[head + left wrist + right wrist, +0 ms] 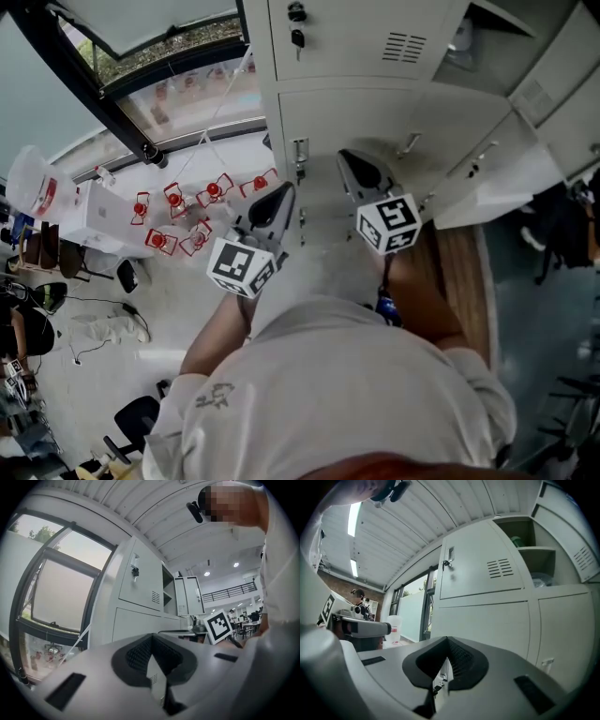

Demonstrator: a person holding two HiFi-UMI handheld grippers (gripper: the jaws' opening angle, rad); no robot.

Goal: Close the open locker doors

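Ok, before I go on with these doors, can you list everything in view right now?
Locker bank: one, light grey, straight ahead.
Closed doors: at least two, light grey, left column; the upper one has a key in it.
Open doors: at least two, light grey, swung out at the right.
Window: one, dark frame, left of the lockers.
Floor items: several, red and white, below the window; too small to name.
Box: one, white, on the floor at far left.
Shirt: one, pale grey, on the person.
Left gripper: grey and black, jaws shut, empty.
Right gripper: grey and black, jaws shut, empty.
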